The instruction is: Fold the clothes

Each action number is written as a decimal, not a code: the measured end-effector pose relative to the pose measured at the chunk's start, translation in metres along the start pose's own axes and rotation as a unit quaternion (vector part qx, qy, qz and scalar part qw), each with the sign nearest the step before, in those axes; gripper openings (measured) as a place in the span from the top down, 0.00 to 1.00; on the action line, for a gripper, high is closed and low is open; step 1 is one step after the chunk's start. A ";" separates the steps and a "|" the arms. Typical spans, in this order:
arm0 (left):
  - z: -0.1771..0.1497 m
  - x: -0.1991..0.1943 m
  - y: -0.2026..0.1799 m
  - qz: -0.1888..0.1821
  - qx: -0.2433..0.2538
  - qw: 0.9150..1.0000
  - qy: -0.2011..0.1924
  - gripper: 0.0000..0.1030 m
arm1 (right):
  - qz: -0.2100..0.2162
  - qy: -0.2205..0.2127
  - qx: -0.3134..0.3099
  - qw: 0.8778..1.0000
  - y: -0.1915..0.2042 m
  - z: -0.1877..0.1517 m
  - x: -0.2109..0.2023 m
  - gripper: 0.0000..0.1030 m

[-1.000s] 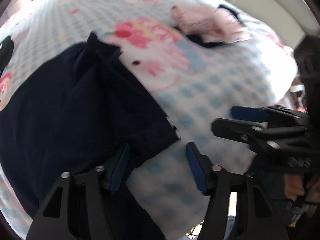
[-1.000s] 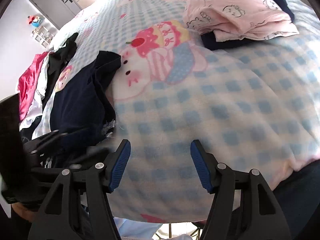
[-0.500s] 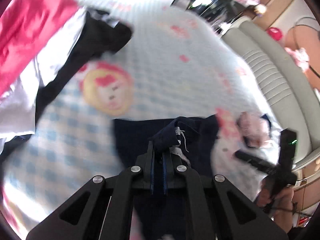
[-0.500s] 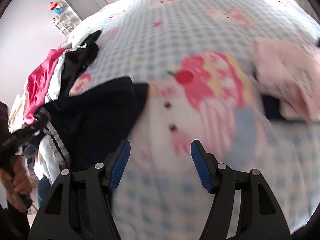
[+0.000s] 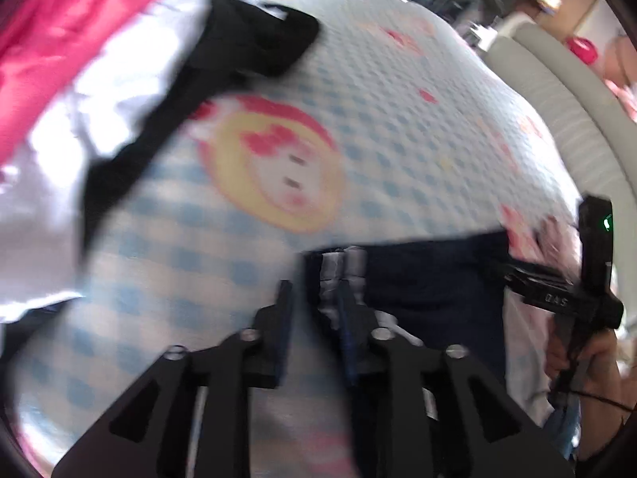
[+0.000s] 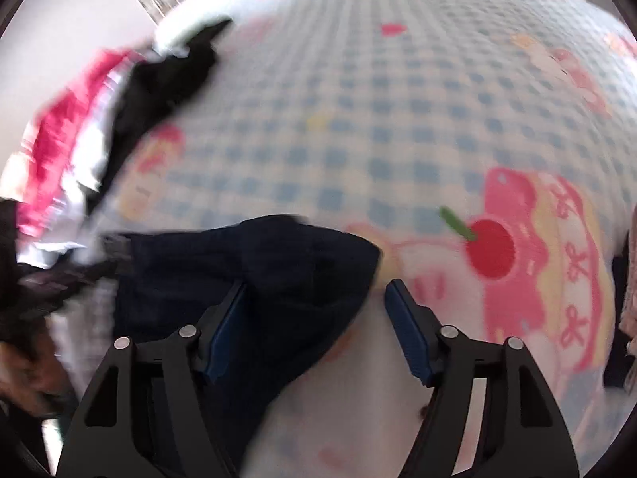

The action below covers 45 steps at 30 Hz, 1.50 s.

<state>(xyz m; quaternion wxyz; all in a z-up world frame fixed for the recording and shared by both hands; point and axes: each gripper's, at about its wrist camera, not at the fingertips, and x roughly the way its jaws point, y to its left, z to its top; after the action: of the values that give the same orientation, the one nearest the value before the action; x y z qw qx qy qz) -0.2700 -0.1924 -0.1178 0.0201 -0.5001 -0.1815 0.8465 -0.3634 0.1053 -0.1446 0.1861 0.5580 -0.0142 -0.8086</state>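
A navy garment [image 5: 430, 275] lies flat on the blue-checked bedspread [image 5: 378, 127]. Its grey-white waistband end [image 5: 342, 267] sits at the tip of my left gripper [image 5: 314, 314], whose jaws stand a little apart, with bedspread showing between them. In the left wrist view my right gripper [image 5: 557, 294] hovers at the garment's far right edge, held by a hand [image 5: 589, 362]. In the right wrist view my right gripper [image 6: 314, 318] is wide open low over the navy garment [image 6: 258, 271], whose right corner lies between the fingers. Both views are blurred.
A heap of pink, white and black clothes [image 5: 99, 79] lies on the left of the bed; the right wrist view shows the heap [image 6: 99, 127] too. Folded pinkish clothes [image 6: 629, 298] sit at the right edge. A padded pale headboard [image 5: 565, 95] borders the bed's far side.
My left gripper's jaws were shut on the garment's waistband half a second ago and now stand apart. The right gripper has moved left and down over the garment's corner.
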 end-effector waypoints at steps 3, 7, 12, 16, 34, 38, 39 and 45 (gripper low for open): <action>0.004 -0.005 0.023 -0.057 -0.051 0.997 0.007 0.47 | 0.022 -0.022 0.068 0.997 -0.022 -0.002 -0.003 0.39; 0.003 0.010 0.012 -0.106 -0.032 0.993 0.043 0.37 | 0.035 -0.039 0.082 0.995 -0.029 -0.005 -0.011 0.28; 0.020 0.019 -0.011 -0.094 0.012 0.995 0.030 0.93 | 0.062 -0.022 0.061 0.996 -0.022 -0.004 -0.001 0.69; 0.032 0.025 -0.010 -0.059 0.001 0.997 0.044 0.73 | 0.050 -0.049 0.073 0.995 -0.030 0.008 -0.018 0.82; -0.129 -0.071 -0.006 -0.129 -0.078 0.986 0.065 0.70 | 0.199 0.065 0.068 0.975 0.038 -0.170 -0.059 0.38; -0.136 -0.065 -0.004 -0.099 -0.074 0.989 0.082 0.65 | 0.209 0.061 0.078 0.973 0.050 -0.182 -0.055 0.31; -0.137 -0.062 -0.001 -0.087 -0.077 0.989 0.089 0.64 | 0.204 0.064 0.077 0.974 0.051 -0.182 -0.052 0.31; -0.139 -0.081 -0.014 -0.090 -0.071 0.992 0.056 0.89 | 0.184 0.065 0.080 0.978 0.051 -0.185 -0.050 0.46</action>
<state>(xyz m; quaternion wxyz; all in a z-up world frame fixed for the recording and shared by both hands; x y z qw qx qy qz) -0.1129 -0.1574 -0.1052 0.0711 -0.5287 -0.2844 0.7966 -0.1658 0.1077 -0.1580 0.2873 0.6103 -0.1688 -0.7187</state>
